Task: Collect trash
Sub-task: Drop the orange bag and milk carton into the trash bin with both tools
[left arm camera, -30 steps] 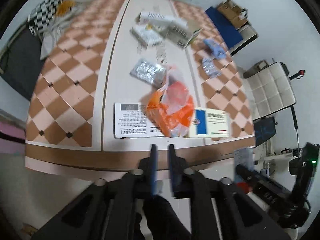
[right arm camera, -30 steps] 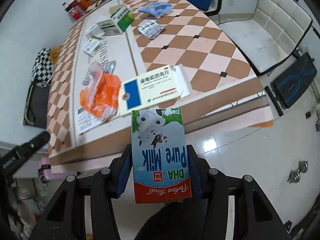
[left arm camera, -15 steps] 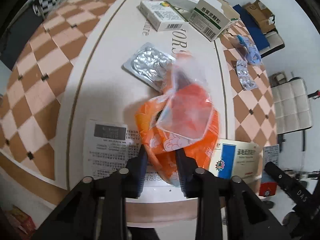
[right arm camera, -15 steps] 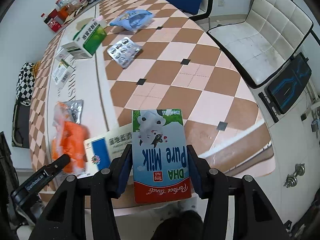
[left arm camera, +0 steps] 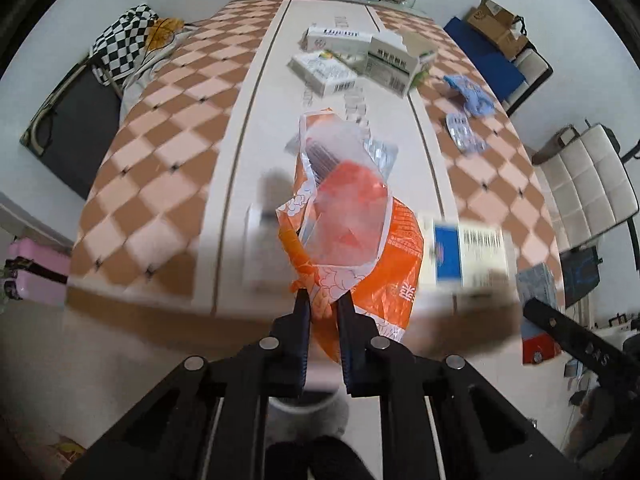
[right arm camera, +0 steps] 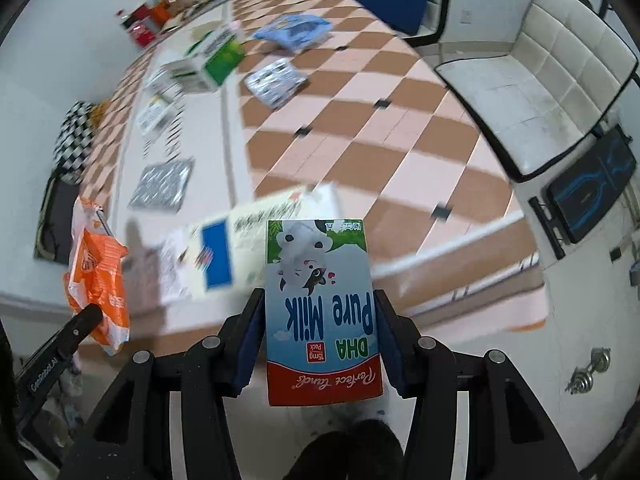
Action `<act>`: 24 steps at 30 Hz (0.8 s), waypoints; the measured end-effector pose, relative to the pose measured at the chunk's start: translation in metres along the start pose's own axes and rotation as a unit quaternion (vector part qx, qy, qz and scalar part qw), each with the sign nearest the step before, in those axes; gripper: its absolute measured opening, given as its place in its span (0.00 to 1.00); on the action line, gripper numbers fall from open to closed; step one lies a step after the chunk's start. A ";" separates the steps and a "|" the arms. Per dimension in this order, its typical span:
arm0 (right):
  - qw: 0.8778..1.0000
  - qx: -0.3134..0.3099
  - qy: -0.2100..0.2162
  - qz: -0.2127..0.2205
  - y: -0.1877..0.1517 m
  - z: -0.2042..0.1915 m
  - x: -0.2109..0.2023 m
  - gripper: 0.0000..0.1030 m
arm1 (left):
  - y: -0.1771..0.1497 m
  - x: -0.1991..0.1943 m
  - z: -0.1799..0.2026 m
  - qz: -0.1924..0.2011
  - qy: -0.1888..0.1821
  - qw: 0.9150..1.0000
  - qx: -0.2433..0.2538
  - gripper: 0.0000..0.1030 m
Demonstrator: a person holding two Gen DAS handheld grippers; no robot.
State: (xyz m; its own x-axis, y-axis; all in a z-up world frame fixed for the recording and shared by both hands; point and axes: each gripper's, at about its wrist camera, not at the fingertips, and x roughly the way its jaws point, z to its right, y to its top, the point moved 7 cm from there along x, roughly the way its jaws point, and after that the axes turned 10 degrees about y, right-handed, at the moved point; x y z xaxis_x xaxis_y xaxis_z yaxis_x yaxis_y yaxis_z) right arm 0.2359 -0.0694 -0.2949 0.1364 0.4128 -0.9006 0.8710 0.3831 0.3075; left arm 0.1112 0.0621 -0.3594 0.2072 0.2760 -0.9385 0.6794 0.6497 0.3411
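A long desk (left arm camera: 168, 152) with brown-and-pink checkered sides and a white middle strip carries medicine boxes, foil blister packs and a blue-and-white box (left arm camera: 468, 256) near its front edge. The left gripper (left arm camera: 323, 300), whose jaws have just been closing, is clenched on the lower edge of an orange plastic bag (left arm camera: 360, 240) at that front edge. The right gripper (right arm camera: 320, 300) grasps a milk carton (right arm camera: 322, 312) upright between its pads, above the desk's front edge.
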 end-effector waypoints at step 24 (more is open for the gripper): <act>0.984 -0.010 -0.008 -0.177 -0.243 0.060 0.293 0.52 | -0.225 0.308 -0.023 -0.214 -0.036 0.976 0.012 0.13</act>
State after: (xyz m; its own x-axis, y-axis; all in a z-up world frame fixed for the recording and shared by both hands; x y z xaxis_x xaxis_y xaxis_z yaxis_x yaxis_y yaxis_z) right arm 0.0927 -0.0913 -0.6518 -0.1661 0.2373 -0.9571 0.8561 0.5163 -0.0206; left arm 0.0057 0.0167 -0.7239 -0.0518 -0.0684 -0.9963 0.7300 0.6782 -0.0845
